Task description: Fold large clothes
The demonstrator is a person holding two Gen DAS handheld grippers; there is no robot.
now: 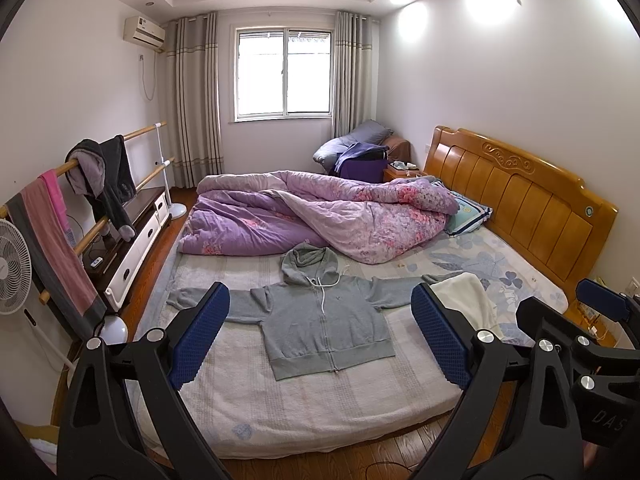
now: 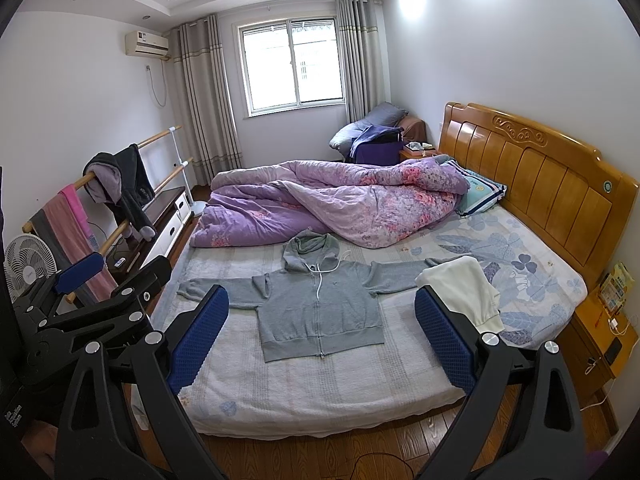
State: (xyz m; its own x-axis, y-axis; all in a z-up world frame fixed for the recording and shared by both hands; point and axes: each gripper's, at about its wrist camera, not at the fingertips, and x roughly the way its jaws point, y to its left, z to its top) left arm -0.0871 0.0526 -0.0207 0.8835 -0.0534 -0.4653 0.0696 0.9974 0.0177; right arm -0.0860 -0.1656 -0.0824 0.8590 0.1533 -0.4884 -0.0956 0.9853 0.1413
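While both claws hang wide open and empty, the grey hoodie (image 1: 324, 320) lies ahead on the bed (image 1: 320, 408), sleeves spread crosswise, left claw (image 1: 320, 334) nearer its left-hand sleeve, right claw (image 2: 322, 334) the other.

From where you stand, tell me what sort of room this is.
A home bedroom, most likely: a bed with a wooden headboard, a rumpled purple quilt, and a grey hoodie spread flat on it, plus a curtained window.

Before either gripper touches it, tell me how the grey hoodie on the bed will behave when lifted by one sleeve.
The hoodie lies flat and wrinkled on the bed, so it is probably floppy and would drape, not hold shape. Its thick ribbed hem suggests some weight, likely sagging. The loose white drawstring may dangle or snag.
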